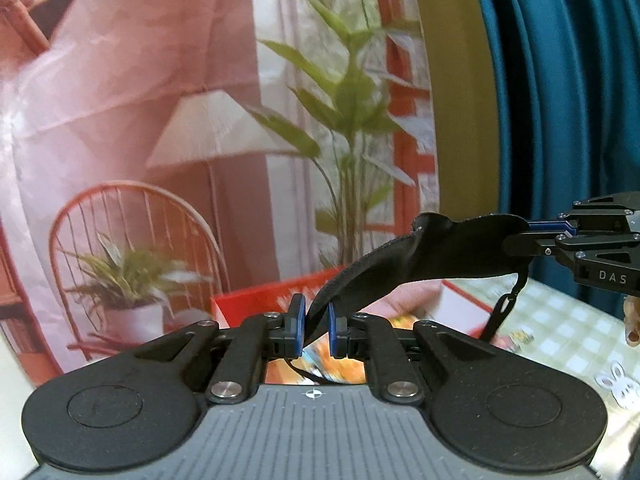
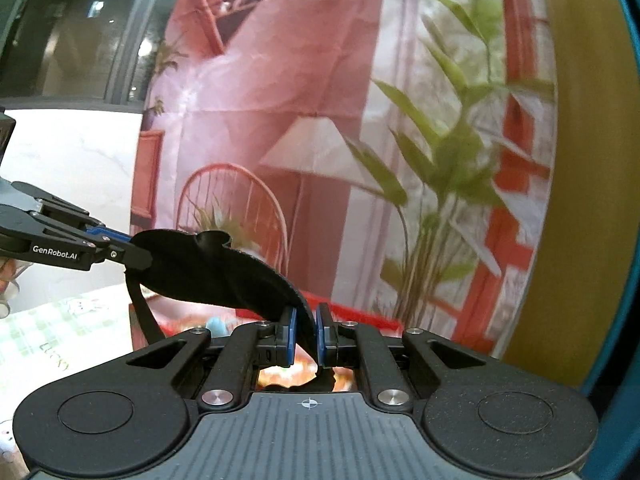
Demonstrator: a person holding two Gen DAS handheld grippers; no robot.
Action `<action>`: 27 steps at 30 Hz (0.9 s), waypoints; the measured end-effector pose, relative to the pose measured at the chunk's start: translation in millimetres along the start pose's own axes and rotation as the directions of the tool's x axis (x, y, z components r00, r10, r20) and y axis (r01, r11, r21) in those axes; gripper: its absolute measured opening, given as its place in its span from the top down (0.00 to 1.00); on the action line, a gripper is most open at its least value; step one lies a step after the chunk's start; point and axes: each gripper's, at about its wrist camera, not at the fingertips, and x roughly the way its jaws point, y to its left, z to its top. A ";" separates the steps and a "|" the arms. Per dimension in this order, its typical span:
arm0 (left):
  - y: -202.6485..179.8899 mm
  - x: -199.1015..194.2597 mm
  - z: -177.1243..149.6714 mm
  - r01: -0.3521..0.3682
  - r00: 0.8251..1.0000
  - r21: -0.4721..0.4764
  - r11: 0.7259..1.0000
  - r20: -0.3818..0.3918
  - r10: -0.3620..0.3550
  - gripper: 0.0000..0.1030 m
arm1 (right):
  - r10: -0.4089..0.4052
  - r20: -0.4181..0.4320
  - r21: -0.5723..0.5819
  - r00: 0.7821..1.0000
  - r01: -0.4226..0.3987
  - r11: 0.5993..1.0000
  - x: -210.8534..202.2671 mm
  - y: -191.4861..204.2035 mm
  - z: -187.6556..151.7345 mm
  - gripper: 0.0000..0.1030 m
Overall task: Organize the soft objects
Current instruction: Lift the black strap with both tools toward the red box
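The red-rimmed box (image 1: 256,300) with colourful contents is mostly hidden behind the left tool (image 1: 316,330) and the black soft fabric eye mask (image 1: 440,252); what lies inside it is blurred. Beside the box, the green checked counter (image 1: 560,320) runs off the frame edge.

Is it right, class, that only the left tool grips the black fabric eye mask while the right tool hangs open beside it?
No. Both wrist views show both tools shut on the black fabric eye mask: left tool pinches one end, right tool the other.
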 end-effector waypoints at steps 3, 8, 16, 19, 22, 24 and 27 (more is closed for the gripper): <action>6.0 4.8 13.5 -0.034 0.999 0.012 0.999 0.029 0.034 0.88 | 0.002 0.026 -0.046 1.000 0.000 0.999 10.7 -0.8 18.1 0.91; 16.8 25.6 29.4 -0.076 0.997 -0.012 0.997 0.032 0.076 0.88 | -0.015 0.056 -0.107 0.998 0.021 0.994 39.2 -4.5 40.1 0.91; 15.1 70.0 28.3 -0.174 0.985 0.082 0.981 0.027 0.172 0.88 | -0.032 0.043 -0.151 0.999 0.038 0.988 92.3 -6.2 40.4 0.91; 20.3 86.7 22.0 -0.170 0.985 0.055 0.984 -0.009 0.171 0.88 | -0.037 0.020 -0.155 0.999 0.040 0.987 112.5 -8.1 32.8 0.91; 25.1 101.0 12.3 -0.156 0.986 0.038 0.987 -0.054 0.158 0.88 | -0.043 -0.015 -0.148 0.999 0.040 0.988 131.3 -11.1 21.8 0.91; 28.0 110.8 5.2 -0.140 0.986 0.031 0.990 -0.091 0.143 0.88 | -0.042 -0.039 -0.144 0.998 0.036 0.989 141.5 -12.4 14.2 0.91; 34.7 123.6 -5.9 -0.110 0.982 -0.005 0.994 -0.153 0.108 0.88 | -0.042 -0.078 -0.149 0.996 0.030 0.988 155.0 -12.1 2.3 0.91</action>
